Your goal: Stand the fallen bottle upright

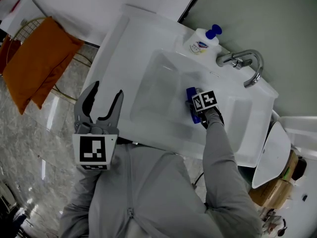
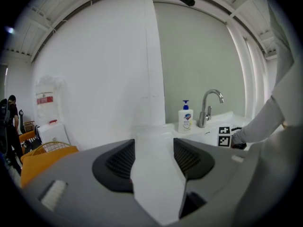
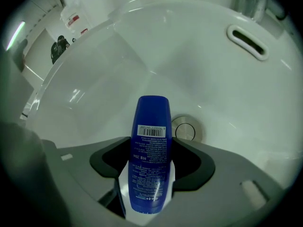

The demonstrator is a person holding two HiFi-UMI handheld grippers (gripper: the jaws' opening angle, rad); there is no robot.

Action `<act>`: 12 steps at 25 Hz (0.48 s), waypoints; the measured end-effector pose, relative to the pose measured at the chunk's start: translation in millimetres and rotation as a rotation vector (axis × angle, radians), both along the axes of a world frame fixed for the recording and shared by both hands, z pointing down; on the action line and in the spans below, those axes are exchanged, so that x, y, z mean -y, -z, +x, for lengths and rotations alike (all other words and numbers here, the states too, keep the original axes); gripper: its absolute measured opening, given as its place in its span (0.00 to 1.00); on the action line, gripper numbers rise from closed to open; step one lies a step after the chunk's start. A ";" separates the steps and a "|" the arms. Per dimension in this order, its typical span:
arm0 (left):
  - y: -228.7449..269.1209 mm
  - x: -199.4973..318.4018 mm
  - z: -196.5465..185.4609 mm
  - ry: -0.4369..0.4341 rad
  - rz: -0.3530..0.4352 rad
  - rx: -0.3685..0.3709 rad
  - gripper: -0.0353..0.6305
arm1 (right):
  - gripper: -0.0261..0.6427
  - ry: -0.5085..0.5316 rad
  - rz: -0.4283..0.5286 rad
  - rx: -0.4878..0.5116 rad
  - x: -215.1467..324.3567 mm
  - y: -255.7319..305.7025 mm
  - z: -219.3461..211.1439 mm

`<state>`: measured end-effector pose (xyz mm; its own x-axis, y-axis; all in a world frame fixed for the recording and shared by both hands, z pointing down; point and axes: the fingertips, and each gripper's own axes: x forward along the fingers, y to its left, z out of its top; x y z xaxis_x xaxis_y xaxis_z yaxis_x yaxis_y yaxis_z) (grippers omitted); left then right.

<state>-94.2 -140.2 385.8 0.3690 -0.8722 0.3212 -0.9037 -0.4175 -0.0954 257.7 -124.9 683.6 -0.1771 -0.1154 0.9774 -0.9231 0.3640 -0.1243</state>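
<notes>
A blue bottle (image 3: 150, 141) with a barcode label sits between the pads of my right gripper (image 3: 151, 167), which is shut on it. The bottle runs lengthwise along the jaws, and its far rounded end points at the basin floor beside the drain (image 3: 185, 129). I cannot tell whether that end touches the floor. In the head view my right gripper (image 1: 194, 109) reaches steeply down into the white sink (image 1: 148, 78), and only a strip of the blue bottle (image 1: 190, 99) shows beside its marker cube. My left gripper (image 1: 106, 91) hangs open and empty over the counter's left edge.
A chrome faucet (image 1: 246, 64) and a white pump soap bottle (image 1: 201, 42) stand at the back rim of the sink. An overflow slot (image 3: 248, 40) is in the far basin wall. An orange cushion (image 1: 37, 63) lies in a wire basket on the floor at left.
</notes>
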 end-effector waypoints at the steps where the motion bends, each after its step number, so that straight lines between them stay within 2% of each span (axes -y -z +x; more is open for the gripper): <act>1: 0.3 -0.3 1.0 -0.003 0.000 -0.002 0.51 | 0.45 -0.022 0.011 0.023 1.1 3.2 -0.3; 4: 1.2 -1.3 4.1 -0.008 -0.012 -0.006 0.51 | 0.45 -0.092 0.050 0.100 6.7 14.9 -1.6; 7: 1.6 -0.2 6.3 -0.016 0.008 -0.009 0.51 | 0.45 -0.162 0.109 0.191 15.1 30.2 -5.1; 12: 2.9 0.1 8.1 -0.018 0.016 -0.017 0.51 | 0.45 -0.233 0.263 0.360 36.9 68.8 -23.3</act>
